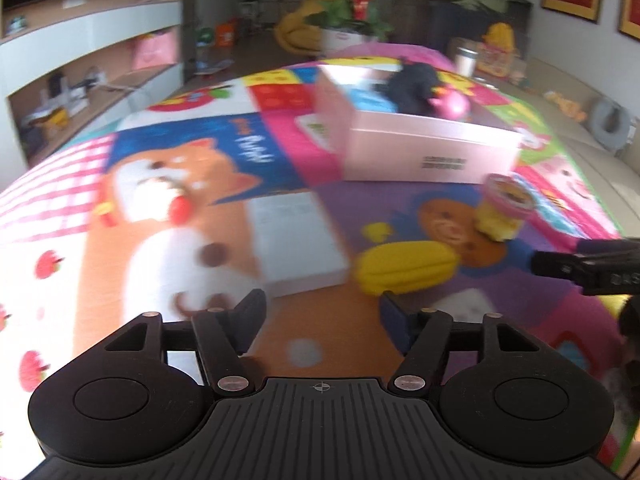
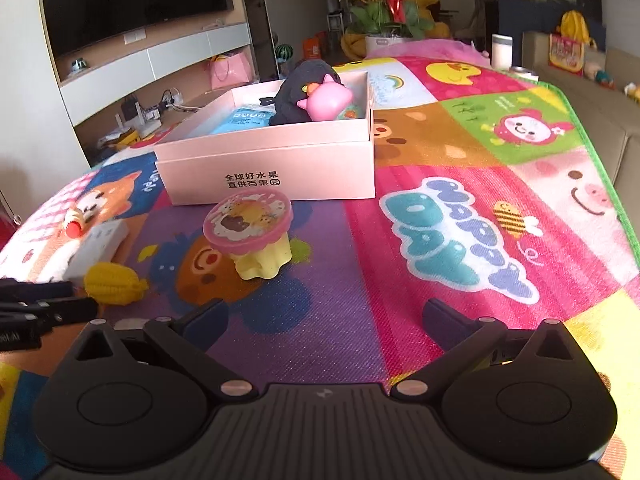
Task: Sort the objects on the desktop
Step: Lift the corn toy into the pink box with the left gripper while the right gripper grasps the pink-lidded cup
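The pink box (image 2: 272,160) stands open on the play mat (image 2: 440,160) and serves as the reference. Inside it lie a dark plush (image 2: 304,88), a pink toy (image 2: 326,102) resting against the plush, and a blue packet (image 2: 244,118).

Just in front of the box stands a yellow toy with a pink lid (image 2: 250,236). Nearer still, and to the left, lies the corn toy (image 2: 114,282), with a white block (image 2: 96,248) beside it (the left wrist view is blurred).

The left gripper (image 1: 320,320) hovers over the mat in front of the corn, jaws wide, holding nothing. The right gripper (image 2: 324,320) hovers in front of the lidded toy, jaws wide, holding nothing.
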